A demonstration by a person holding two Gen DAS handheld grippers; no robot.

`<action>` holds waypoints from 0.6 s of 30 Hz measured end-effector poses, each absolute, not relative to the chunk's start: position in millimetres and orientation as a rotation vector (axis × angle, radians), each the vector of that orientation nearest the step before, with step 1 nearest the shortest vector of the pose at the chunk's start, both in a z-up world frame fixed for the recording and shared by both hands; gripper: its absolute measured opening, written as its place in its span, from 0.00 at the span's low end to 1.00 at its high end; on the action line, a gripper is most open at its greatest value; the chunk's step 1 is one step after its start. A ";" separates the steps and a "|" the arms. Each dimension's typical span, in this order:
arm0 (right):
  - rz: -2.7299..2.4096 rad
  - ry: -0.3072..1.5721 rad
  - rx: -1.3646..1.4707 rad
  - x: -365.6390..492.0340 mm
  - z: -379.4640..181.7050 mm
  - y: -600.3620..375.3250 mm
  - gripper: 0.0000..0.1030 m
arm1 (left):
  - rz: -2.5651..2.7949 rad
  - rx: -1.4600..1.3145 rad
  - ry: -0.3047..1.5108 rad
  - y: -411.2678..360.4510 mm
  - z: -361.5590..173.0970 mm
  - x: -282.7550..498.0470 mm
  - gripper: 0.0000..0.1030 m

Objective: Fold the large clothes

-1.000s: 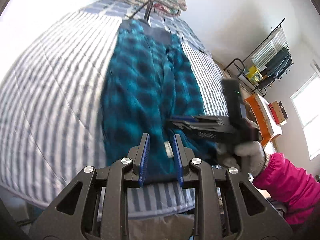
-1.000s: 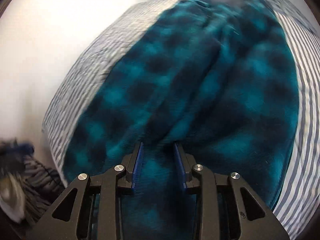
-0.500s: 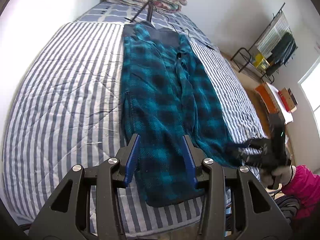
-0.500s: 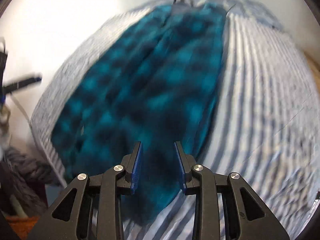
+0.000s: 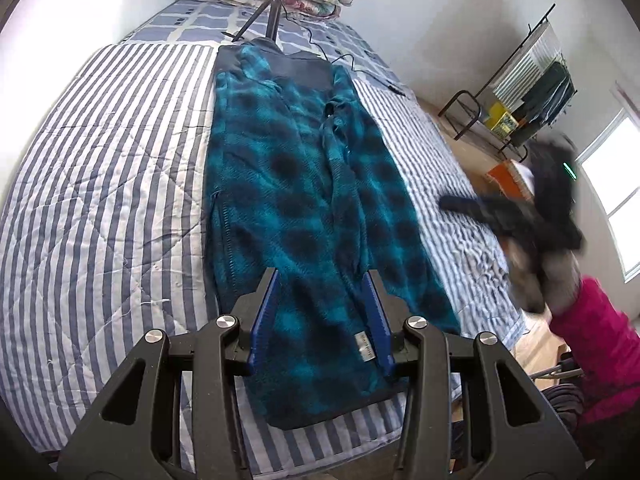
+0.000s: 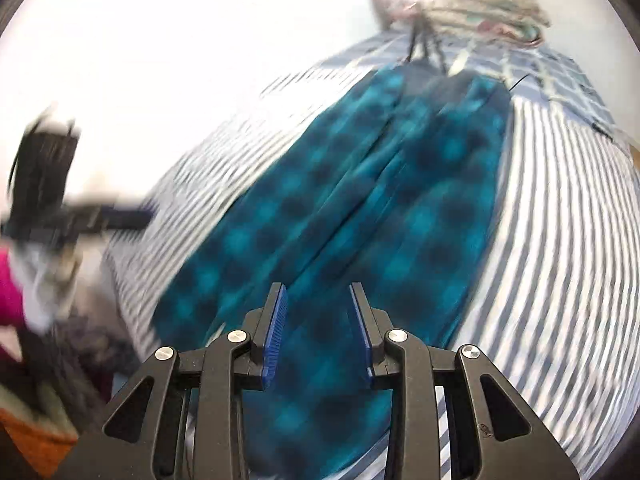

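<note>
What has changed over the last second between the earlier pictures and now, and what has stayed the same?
The left gripper has just been opening, letting go of the teal plaid garment and backing off. The right gripper has lifted off the garment, jaws apart, nothing between them. The garment stays flat, lengthwise on the striped bed.

garment [image 5: 304,208] ahead of our left gripper [image 5: 322,320], lengthwise on bed [image 5: 100,200] | tripod [image 5: 268,12] beyond | rack [image 5: 516,92] right

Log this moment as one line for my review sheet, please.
garment: flat, lengthwise on bed, sides folded in | left gripper: open, above hem, empty | right gripper: open, above garment, empty | tripod: at collar end
</note>
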State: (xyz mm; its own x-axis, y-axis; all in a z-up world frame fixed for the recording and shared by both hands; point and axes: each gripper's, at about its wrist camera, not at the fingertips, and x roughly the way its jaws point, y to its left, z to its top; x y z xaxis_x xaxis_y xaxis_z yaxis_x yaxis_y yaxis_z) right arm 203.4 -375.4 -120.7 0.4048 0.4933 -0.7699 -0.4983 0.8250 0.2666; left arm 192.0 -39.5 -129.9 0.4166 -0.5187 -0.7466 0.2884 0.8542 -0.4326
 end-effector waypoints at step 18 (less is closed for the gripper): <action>0.300 0.961 -0.005 422.5 -211.7 -363.3 0.20 | -0.497 -0.298 1.049 -22.5 -134.2 210.3 0.41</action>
